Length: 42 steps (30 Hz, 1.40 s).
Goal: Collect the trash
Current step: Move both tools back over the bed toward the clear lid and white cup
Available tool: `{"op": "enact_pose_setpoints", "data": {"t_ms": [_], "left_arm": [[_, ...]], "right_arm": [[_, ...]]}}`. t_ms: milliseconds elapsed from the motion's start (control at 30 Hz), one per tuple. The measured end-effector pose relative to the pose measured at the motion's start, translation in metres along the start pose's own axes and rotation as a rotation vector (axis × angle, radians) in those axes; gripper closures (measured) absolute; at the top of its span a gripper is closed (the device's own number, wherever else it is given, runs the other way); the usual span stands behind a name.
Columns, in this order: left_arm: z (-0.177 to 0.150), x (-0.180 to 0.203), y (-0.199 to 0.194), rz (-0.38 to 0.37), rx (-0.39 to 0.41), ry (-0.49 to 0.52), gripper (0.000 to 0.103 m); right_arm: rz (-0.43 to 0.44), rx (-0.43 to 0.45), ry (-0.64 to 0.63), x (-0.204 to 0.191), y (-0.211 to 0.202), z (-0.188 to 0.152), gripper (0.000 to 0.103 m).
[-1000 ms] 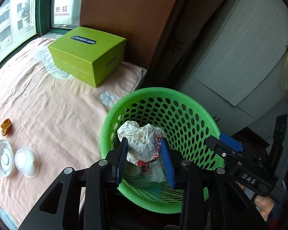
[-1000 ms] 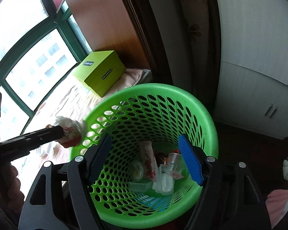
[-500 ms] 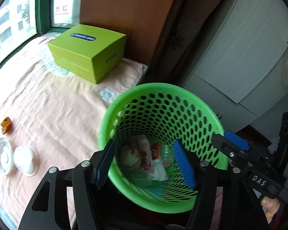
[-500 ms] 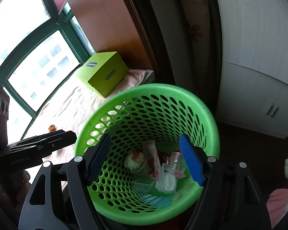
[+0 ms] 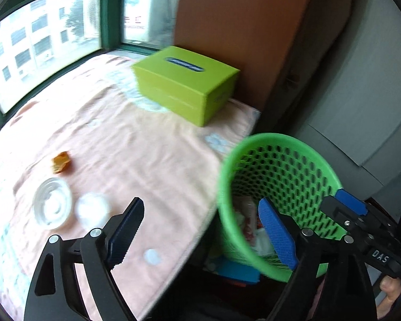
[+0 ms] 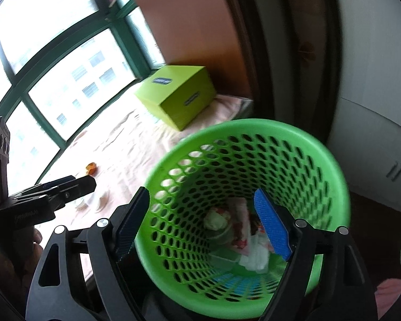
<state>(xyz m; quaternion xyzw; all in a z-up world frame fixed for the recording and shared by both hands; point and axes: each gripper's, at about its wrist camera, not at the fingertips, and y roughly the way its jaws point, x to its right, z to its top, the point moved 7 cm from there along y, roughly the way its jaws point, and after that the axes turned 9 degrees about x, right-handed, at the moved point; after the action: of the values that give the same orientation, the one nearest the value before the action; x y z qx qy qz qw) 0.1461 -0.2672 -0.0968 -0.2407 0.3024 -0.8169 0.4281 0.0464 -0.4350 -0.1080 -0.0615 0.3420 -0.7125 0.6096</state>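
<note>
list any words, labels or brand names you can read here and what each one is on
"DAS": white letters on the black body of the right gripper, seen from the left wrist.
Dark oval label on the lid of the green box: too blurred to read.
Label on the box's side: unreadable.
Red characters on the sign outside the window: too blurred to read.
Embossed lettering on the left gripper: too faint to read.

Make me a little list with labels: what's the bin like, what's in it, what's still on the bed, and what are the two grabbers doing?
bin: green basket, beside the bed
in bin: crumpled paper trash
on bed: orange scrap, clear lid, white cup, green box
left gripper: jaws opening, nothing between them
right gripper: jaws opening, pads apart from the basket rim between them
</note>
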Motion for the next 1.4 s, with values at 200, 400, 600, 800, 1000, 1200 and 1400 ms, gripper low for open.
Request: {"op": "enact_pose_setpoints", "data": {"t_ms": [200, 400, 600, 800, 1000, 1200, 1400], "left_arm": [[-0.004, -0.057, -0.016, 0.096, 0.017, -0.073, 0.015], [-0.013, -0.117, -0.033, 0.185, 0.027, -0.161, 0.015], [-0.022, -0.175, -0.046, 0.265, 0.033, -0.237, 0.015], [-0.032, -0.23, -0.058, 0.337, 0.032, -0.302, 0.014], [-0.04, -0.275, -0.066, 0.403, 0.031, -0.336, 0.014], [-0.051, -0.319, -0.068, 0.468, 0.017, -0.378, 0.013], [-0.062, -0.361, -0.07, 0.518, -0.002, -0.407, 0.013]], "right_arm": [[0.059, -0.022, -0.059, -0.039, 0.016, -0.004, 0.02], [0.12, -0.055, -0.116, -0.08, 0.035, -0.009, 0.02], [0.174, -0.095, -0.177, -0.121, 0.056, -0.022, 0.02], [0.226, -0.146, -0.245, -0.163, 0.081, -0.041, 0.02], [0.262, -0.189, -0.313, -0.199, 0.106, -0.058, 0.02], [0.267, -0.219, -0.394, -0.225, 0.132, -0.075, 0.02], [0.255, -0.251, -0.441, -0.24, 0.161, -0.085, 0.02]]}}
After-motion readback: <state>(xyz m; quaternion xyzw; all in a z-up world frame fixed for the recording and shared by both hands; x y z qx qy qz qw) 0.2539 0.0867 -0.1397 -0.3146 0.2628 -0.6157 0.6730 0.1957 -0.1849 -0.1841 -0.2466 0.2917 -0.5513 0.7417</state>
